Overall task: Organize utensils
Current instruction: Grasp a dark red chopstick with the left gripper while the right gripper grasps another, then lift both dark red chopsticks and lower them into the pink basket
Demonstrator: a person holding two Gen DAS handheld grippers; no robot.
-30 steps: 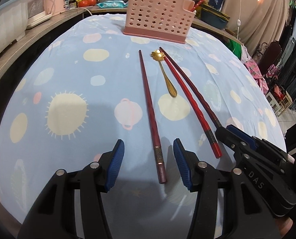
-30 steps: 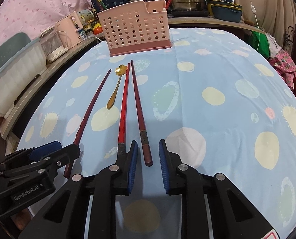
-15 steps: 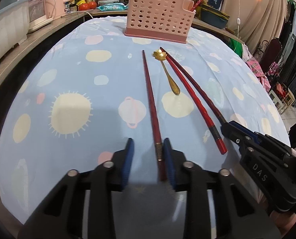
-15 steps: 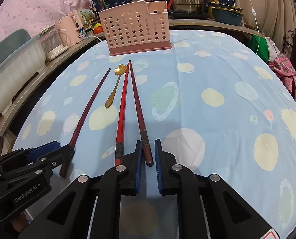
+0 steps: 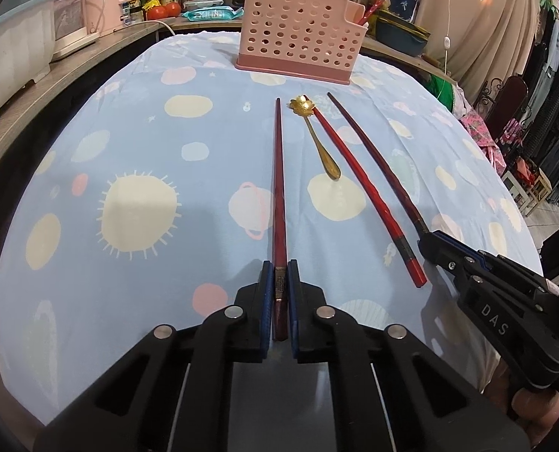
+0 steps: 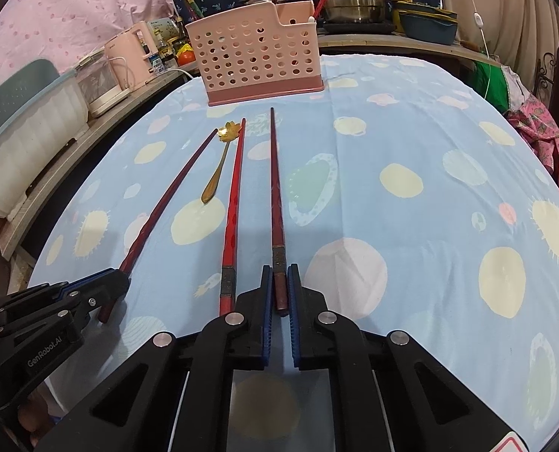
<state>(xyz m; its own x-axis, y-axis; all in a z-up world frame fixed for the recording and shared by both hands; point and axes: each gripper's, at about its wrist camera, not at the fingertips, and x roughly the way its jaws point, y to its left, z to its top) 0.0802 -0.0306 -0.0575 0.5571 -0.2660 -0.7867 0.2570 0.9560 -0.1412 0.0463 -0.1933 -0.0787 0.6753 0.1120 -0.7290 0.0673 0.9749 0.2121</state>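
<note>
Two black handheld grippers with blue pads reach over a surface [image 5: 136, 143] covered by a light blue cloth printed with suns, planets and pale spots.

The left gripper [image 5: 279, 293] has just been closing its fingers, and they now clamp the near end of the left chopstick [image 5: 278, 188], a dark red one pointing away toward the far edge. The right gripper [image 6: 280, 293] is clenched on the near end of the right chopstick [image 6: 275, 188], also dark red; its fingers have likewise just been closing.

Between these two lies a brighter red chopstick [image 6: 232, 207], loose on the cloth, its near end just beside the right gripper's left finger. A small gold spoon [image 5: 319, 139] with a flower-shaped bowl lies between the left chopstick and the bright red one, bowl toward the far side, touching or almost touching the bright red chopstick's tip.

At the far edge stands a pink perforated utensil basket [image 6: 256, 56], upright, with a few chopstick ends poking out of its rear compartment. Behind it are steel pots, a pink appliance and jars on a counter.
</note>
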